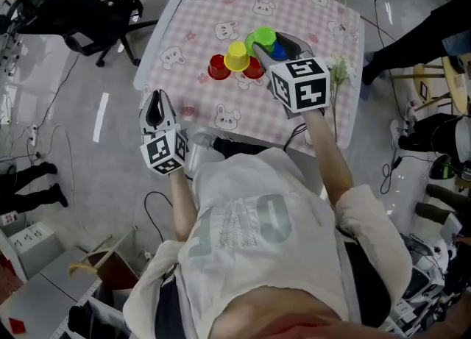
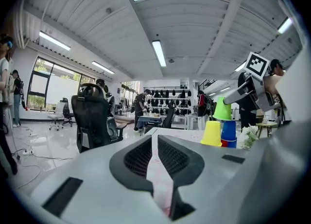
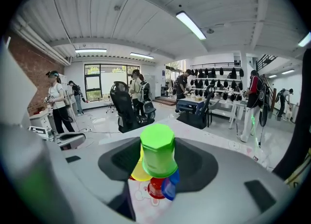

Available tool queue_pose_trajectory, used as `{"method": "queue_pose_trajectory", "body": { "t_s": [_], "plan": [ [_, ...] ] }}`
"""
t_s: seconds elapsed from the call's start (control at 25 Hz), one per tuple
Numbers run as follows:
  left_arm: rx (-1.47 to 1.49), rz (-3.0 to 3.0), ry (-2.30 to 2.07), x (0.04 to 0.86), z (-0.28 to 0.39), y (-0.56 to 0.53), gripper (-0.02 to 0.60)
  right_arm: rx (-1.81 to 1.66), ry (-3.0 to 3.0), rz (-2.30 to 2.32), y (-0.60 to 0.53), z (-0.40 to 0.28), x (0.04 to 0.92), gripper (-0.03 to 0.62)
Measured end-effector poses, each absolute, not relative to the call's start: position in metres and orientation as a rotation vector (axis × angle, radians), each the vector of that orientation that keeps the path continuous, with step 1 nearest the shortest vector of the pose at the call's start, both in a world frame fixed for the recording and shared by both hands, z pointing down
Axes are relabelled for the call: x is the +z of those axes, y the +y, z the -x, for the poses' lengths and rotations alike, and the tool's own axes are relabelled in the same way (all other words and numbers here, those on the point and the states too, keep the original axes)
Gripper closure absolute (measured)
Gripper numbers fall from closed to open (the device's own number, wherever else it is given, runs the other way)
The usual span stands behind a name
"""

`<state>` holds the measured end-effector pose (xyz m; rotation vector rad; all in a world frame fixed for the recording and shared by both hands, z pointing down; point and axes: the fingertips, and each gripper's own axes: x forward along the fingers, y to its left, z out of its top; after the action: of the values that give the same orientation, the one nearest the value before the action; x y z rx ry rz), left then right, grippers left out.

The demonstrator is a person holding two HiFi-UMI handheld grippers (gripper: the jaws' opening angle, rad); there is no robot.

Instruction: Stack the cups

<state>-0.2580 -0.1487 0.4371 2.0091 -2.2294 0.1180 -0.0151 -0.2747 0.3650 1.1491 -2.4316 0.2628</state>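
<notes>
Right gripper view: green cup (image 3: 158, 151) covers most of yellow cup (image 3: 136, 173), red cup (image 3: 156, 188), blue cup (image 3: 170, 186). Head view: right claw (image 1: 268, 47) masks blue cup partly.

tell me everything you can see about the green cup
The green cup is glossy bright plastic, tapered, with a faceted-looking base. It is upside down and slightly tilted, gripped by the right gripper and lifted off the table, just above the blue cup. Whether its rim touches the blue cup cannot be told.
</notes>
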Motion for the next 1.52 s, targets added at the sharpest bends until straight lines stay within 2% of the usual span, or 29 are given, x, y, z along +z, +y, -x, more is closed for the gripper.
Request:
{"method": "queue_pose_trajectory", "body": {
  "t_s": [0.92, 1.36, 1.52],
  "plan": [
    [0.102, -2.038, -2.191, 0.442, 0.258, -0.153, 0.551, 0.304, -2.406, -1.17, -0.276, 0.015, 0.372, 0.365],
    [0.104, -2.074, -2.17, 0.437, 0.253, -0.153, 0.551, 0.322, -2.485, -1.209, -0.275, 0.012, 0.349, 0.365],
    [0.098, -2.103, -2.185, 0.421, 0.254, -0.155, 0.551, 0.219, -2.535, -1.255, -0.274, 0.009, 0.32, 0.365]
  ]
}}
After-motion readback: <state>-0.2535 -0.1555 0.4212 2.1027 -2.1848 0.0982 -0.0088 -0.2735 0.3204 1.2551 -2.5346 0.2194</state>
